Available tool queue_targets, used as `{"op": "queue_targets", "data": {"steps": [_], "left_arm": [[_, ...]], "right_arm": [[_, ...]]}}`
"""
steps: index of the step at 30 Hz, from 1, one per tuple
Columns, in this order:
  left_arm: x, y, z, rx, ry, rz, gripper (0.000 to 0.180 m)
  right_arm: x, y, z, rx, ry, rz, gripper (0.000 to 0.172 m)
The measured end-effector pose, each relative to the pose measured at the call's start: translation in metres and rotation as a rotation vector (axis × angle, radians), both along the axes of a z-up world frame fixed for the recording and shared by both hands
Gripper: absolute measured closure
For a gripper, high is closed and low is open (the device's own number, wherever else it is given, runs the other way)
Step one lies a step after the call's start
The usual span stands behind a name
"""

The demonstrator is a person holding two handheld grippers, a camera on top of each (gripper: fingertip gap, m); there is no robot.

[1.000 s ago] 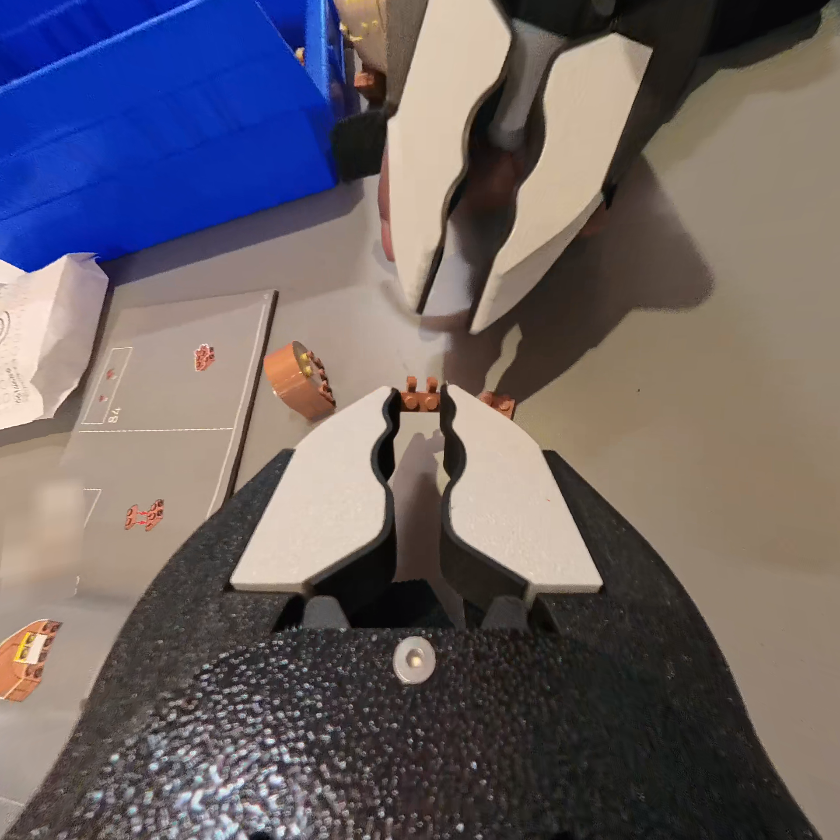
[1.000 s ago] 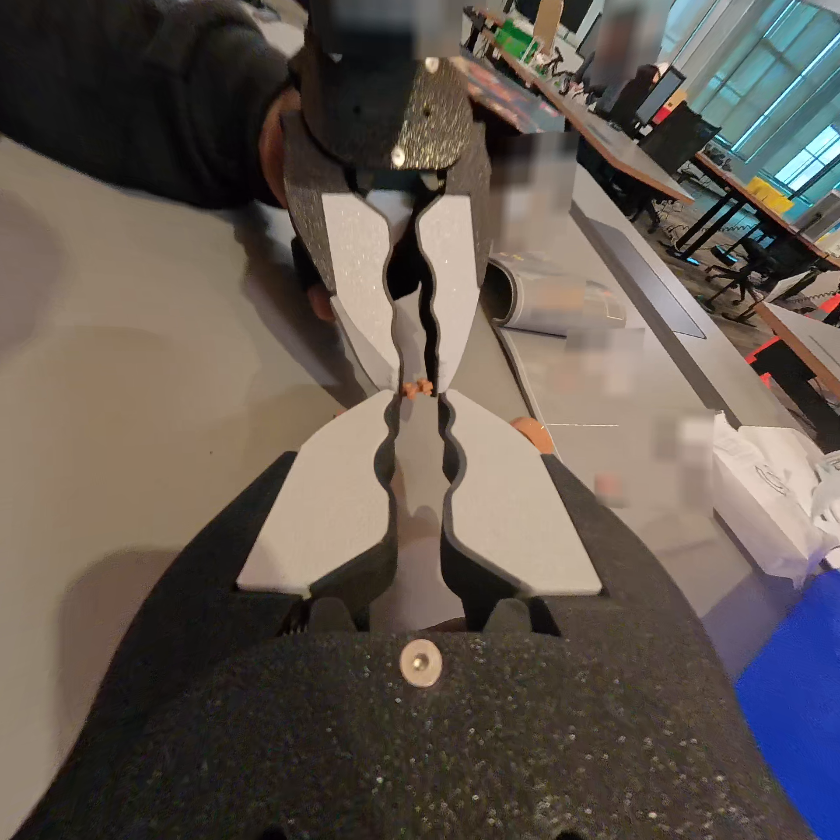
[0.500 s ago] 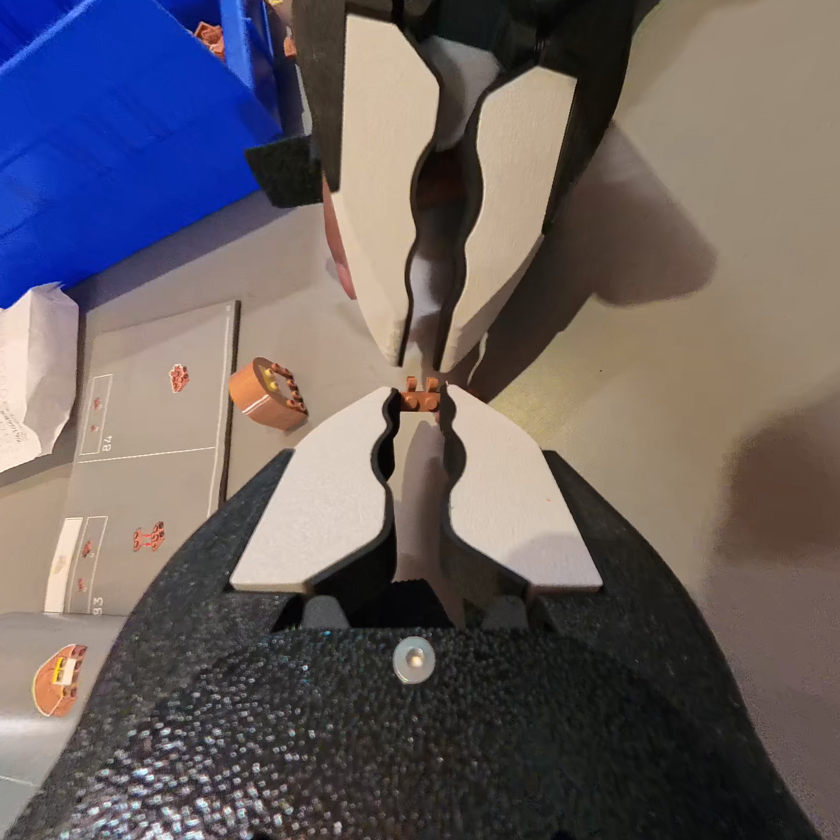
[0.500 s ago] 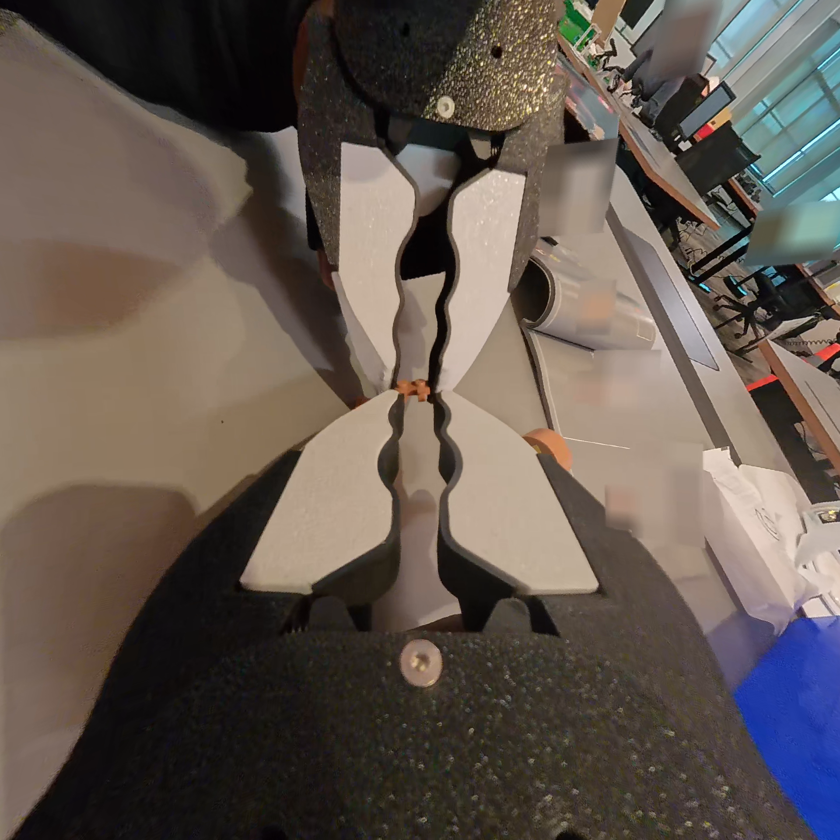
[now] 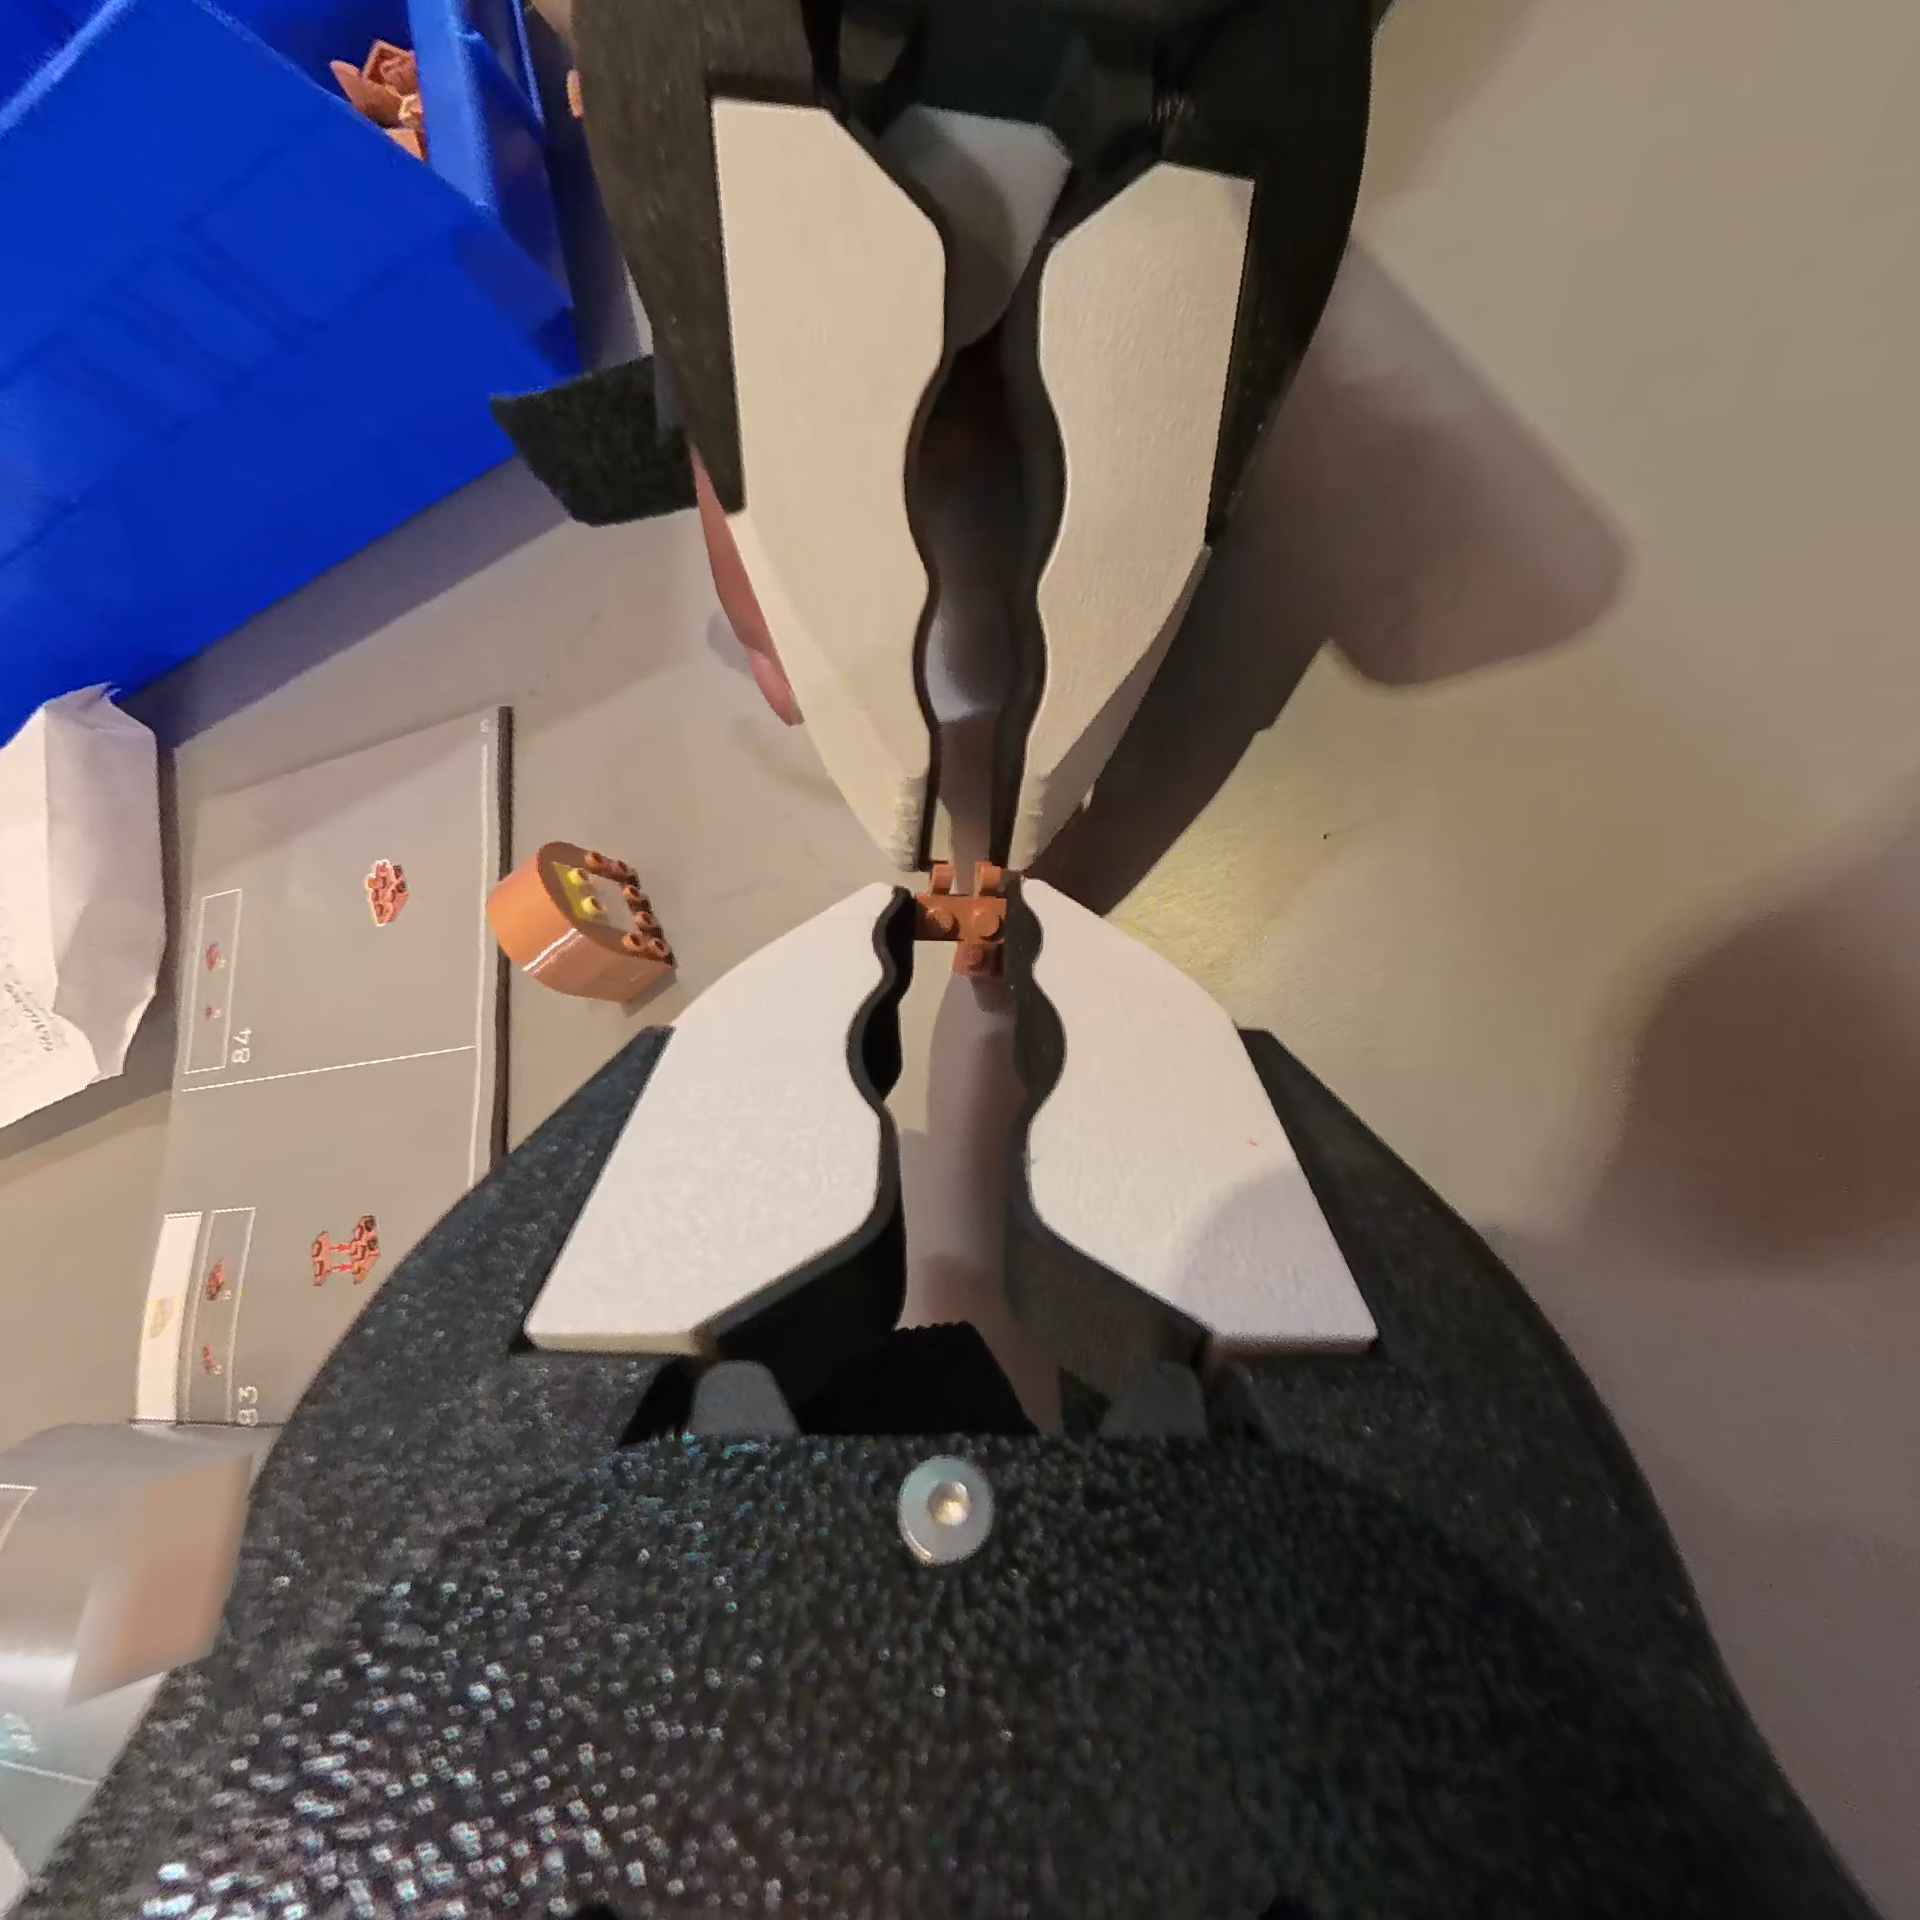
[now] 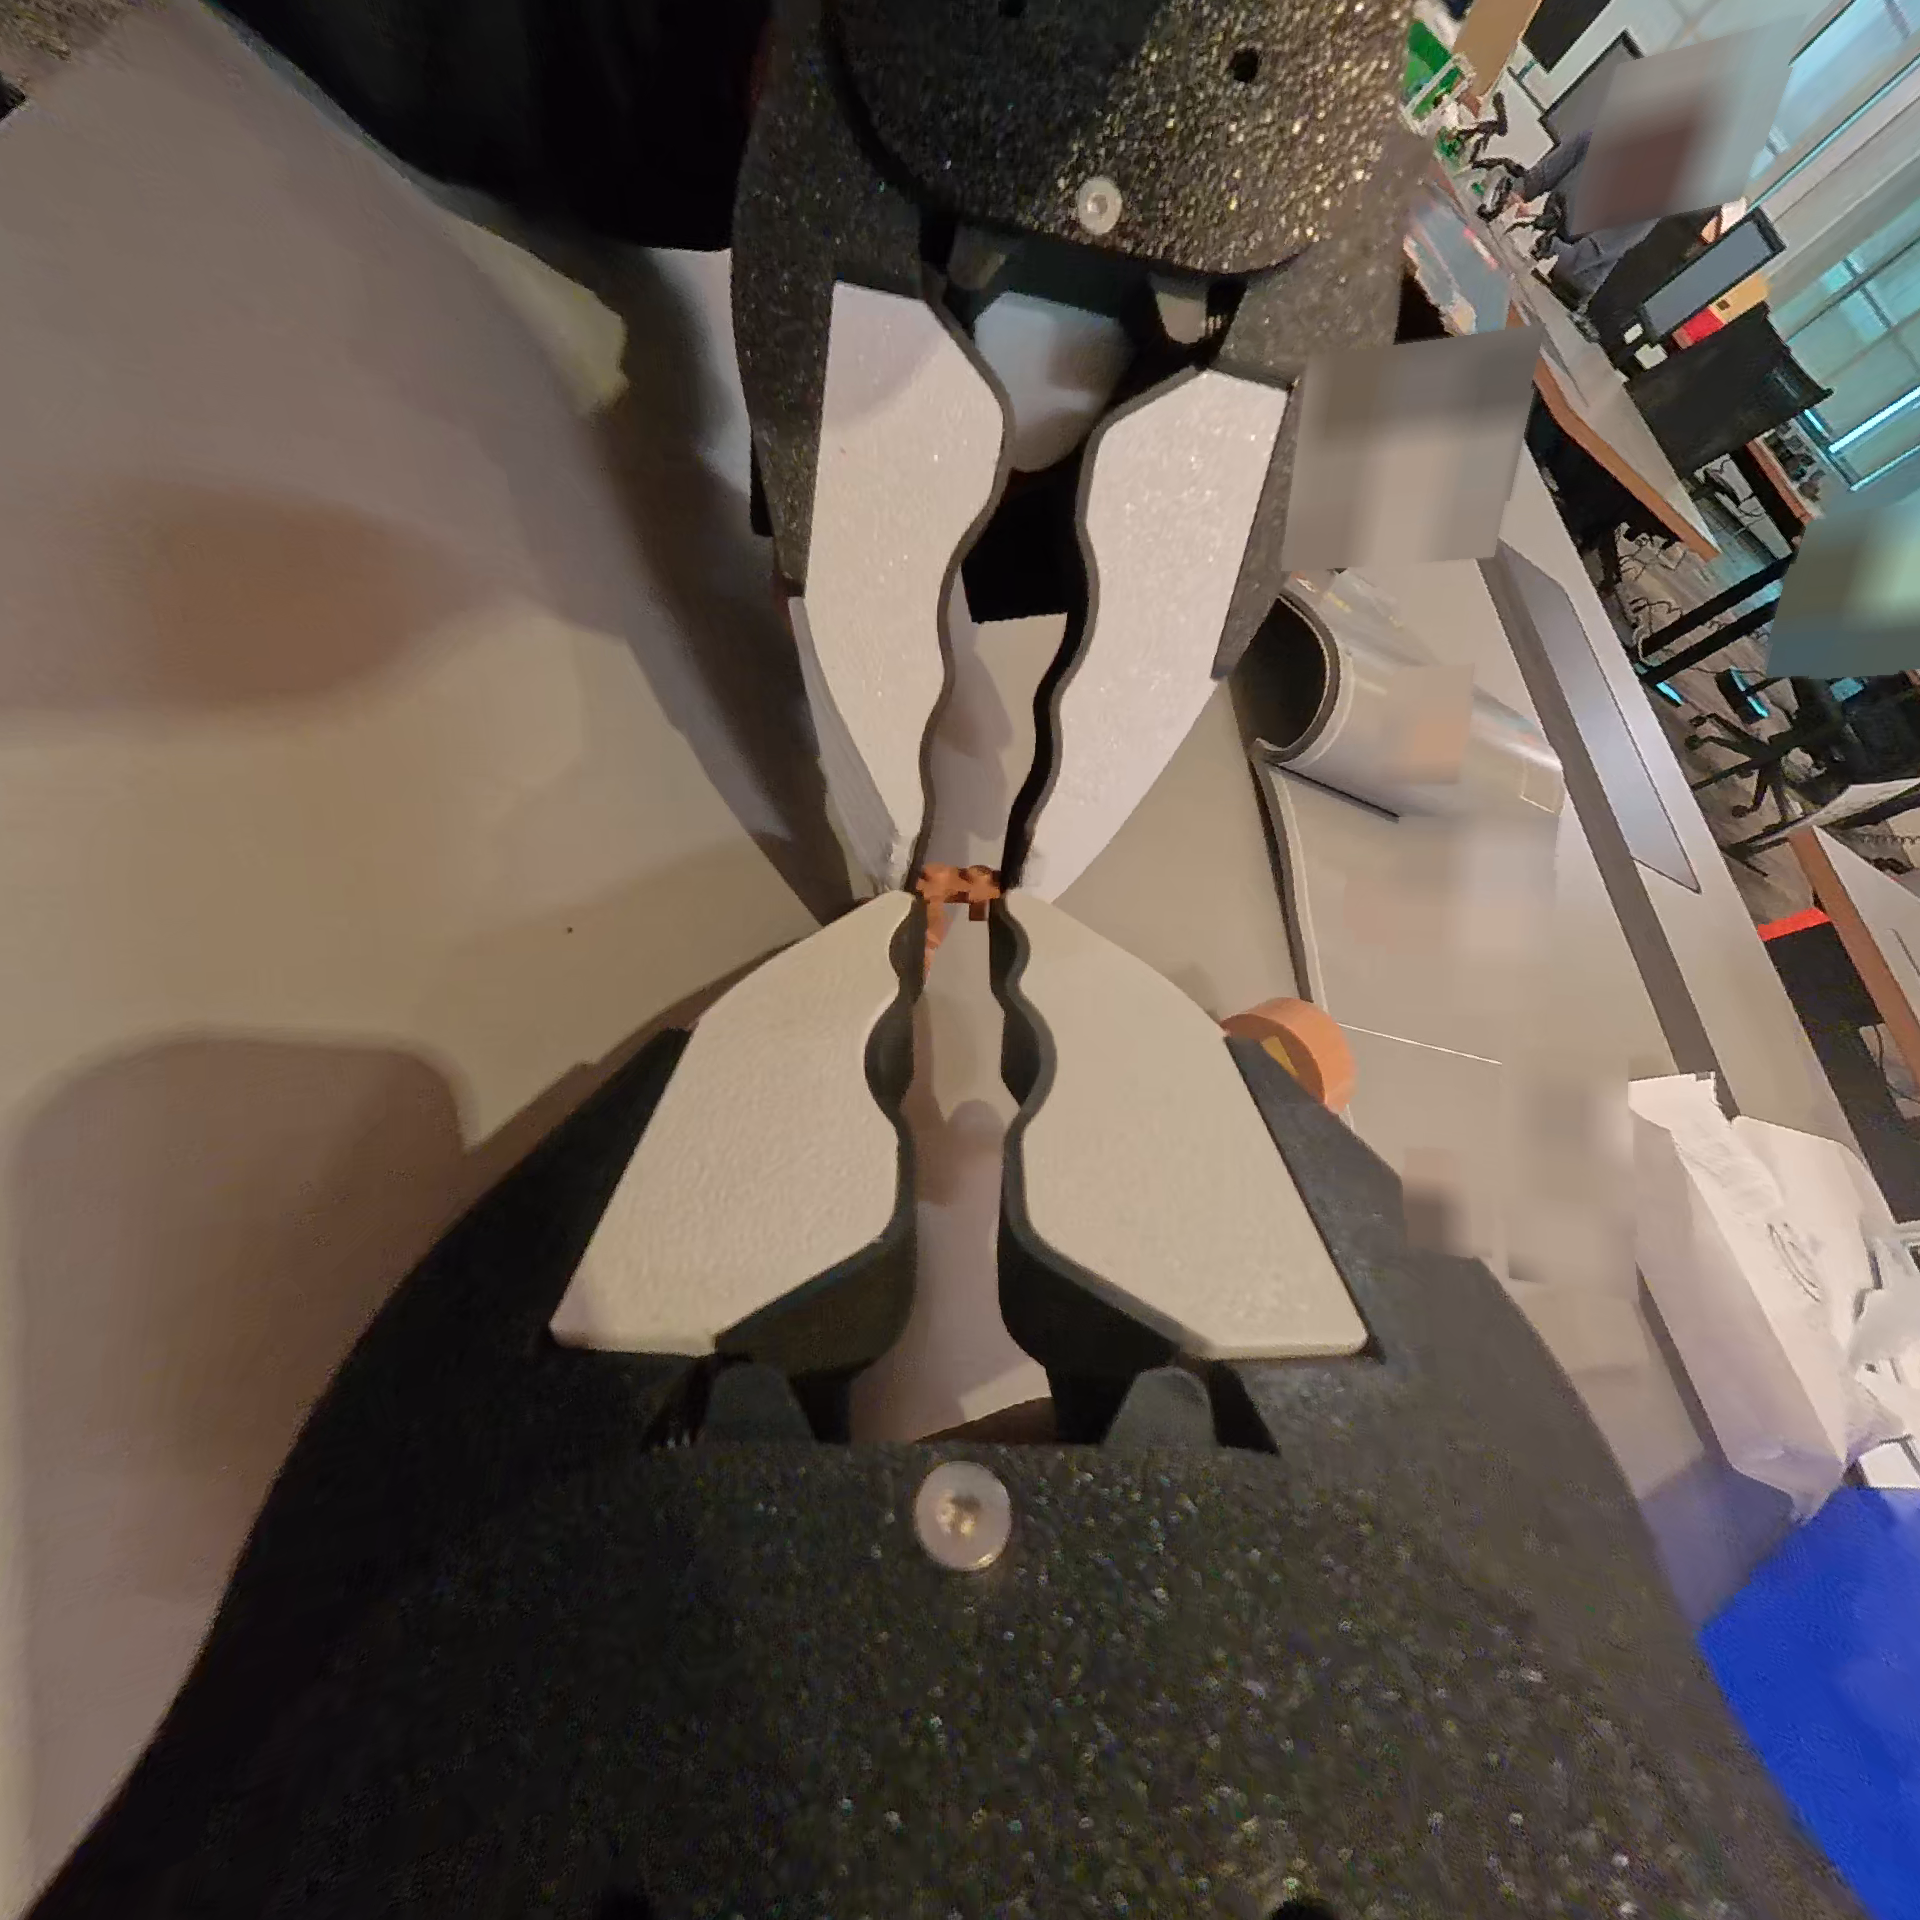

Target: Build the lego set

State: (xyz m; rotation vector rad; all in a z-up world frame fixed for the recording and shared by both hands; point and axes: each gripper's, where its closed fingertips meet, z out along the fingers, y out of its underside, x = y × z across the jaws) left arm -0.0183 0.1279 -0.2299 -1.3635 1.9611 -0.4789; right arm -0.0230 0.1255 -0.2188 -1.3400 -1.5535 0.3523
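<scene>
1. Reddish-brown studded plate, very small. We log it crosswise between the fingertips of the left gripper, both pads pressed to its ends. It is held clear of the desk. A second small brown bit shows just under it, and we cannot tell whether the two are joined.
2. Right gripper: a second ago we saw it well back from the left one and tilted. It now stands tip to tip with it, in line. Its jaws are narrow, and the fingertips flank the two lugs on the plate's far edge. We cannot tell whether its pads press on them.
3. Plate's place in the left jaws: unchanged across the pictures. The left grip has stayed clenched throughout.
4. Rounded brown brick assembly with yellow studs inside. It lies on the desk left of the grippers, apart from both.
5. Grey instruction sheet: flat on the desk, just beside that assembly.
6. Blue bin, far left, with more brown pieces inside. A crumpled white paper bag lies near its front.
</scene>
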Motion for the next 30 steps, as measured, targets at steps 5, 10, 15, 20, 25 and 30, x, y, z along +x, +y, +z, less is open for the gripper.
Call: {"op": "queue_targets", "data": {"steps": [5, 10, 15, 20, 25, 30], "left_arm": [[0.001, -0.003, -0.002, 0.005, 0.02, -0.014, 0.164], [0.001, -0.007, -0.002, -0.013, 0.017, -0.04, 0.164], [0.001, -0.014, 0.001, -0.036, 0.004, -0.079, 0.164], [0.001, -0.016, 0.0, -0.032, 0.008, -0.091, 0.164], [0.003, -0.016, 0.002, -0.033, -0.026, -0.092, 0.164], [0.005, -0.014, 0.005, -0.041, -0.078, -0.084, 0.164]], "right_arm": [[0.0, -0.003, -0.002, 0.009, -0.016, 0.019, 0.161], [0.0, -0.007, -0.002, 0.014, -0.016, 0.041, 0.16], [0.0, -0.012, -0.002, 0.013, -0.011, 0.076, 0.16], [0.0, -0.014, -0.004, 0.022, -0.024, 0.087, 0.16], [0.002, -0.014, -0.002, 0.005, -0.012, 0.081, 0.161], [0.005, -0.012, 0.001, -0.016, 0.007, 0.058, 0.161]]}}
